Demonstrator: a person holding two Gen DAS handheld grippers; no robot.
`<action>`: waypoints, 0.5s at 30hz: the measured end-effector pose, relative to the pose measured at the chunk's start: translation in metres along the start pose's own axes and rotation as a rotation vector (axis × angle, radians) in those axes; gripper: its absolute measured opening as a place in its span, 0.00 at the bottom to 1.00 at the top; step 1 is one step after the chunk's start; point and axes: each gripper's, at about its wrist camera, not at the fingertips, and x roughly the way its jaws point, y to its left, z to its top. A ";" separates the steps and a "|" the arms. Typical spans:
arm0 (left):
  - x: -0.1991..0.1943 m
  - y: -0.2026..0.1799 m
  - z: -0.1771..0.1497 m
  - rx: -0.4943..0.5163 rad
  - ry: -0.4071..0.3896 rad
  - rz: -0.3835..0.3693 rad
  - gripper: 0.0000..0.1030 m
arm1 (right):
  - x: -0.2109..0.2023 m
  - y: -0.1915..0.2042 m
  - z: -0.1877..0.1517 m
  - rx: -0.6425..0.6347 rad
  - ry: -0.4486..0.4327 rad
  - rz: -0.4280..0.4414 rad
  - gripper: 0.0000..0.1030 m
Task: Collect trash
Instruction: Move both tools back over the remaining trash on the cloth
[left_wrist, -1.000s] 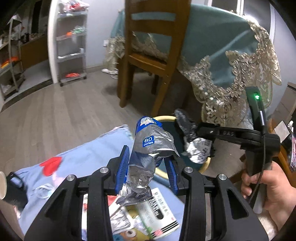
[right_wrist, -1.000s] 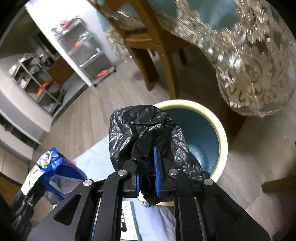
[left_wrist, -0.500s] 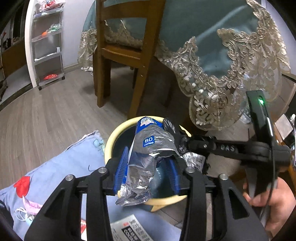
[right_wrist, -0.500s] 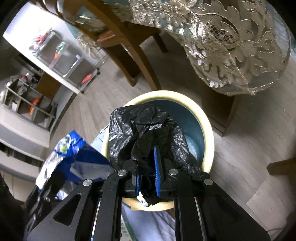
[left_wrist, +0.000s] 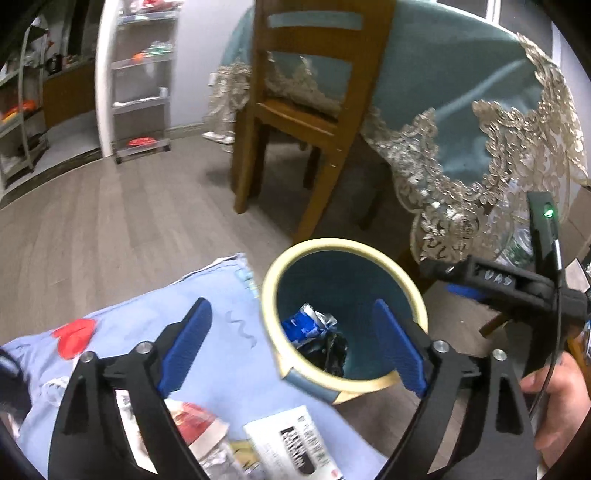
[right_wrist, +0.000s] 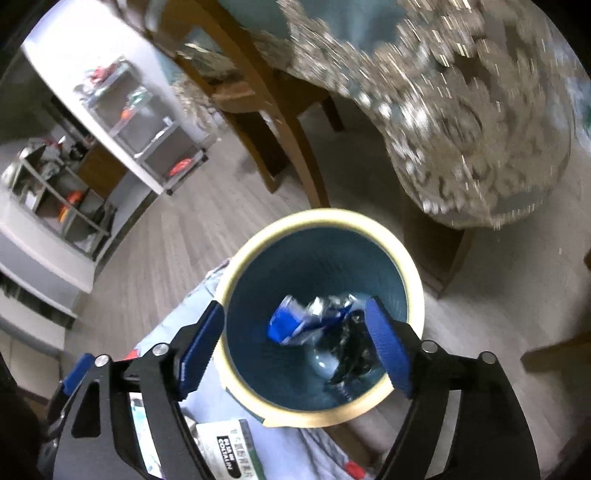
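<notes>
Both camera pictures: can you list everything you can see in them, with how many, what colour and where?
Bin: one, teal with a cream rim, on the floor beside the blue cloth.
Snack wrapper: one, blue and silver, inside the bin.
Plastic bag: one, black, crumpled, inside the bin next to the wrapper.
Cloth: one, light blue with red patches, spread on the floor.
Paper packets: several, white and printed, on the cloth's near edge.
Chair: one, brown wood, behind the bin.
Tablecloth: one, teal with pale lace trim, hanging behind the chair.
Shelf racks: two or more, grey metal, far left.
Left gripper: black with blue pads, open, over the bin.
Right gripper: same colours, open, over the bin.
Hand: one, holding the right gripper.
</notes>
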 end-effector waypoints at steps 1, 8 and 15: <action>-0.010 0.005 -0.003 -0.004 -0.009 0.016 0.89 | -0.005 0.004 -0.001 -0.019 -0.015 -0.001 0.86; -0.074 0.036 -0.020 -0.015 -0.055 0.087 0.94 | -0.048 0.051 -0.016 -0.175 -0.120 0.005 0.93; -0.143 0.056 -0.046 0.001 -0.095 0.146 0.94 | -0.088 0.093 -0.054 -0.255 -0.190 0.109 0.95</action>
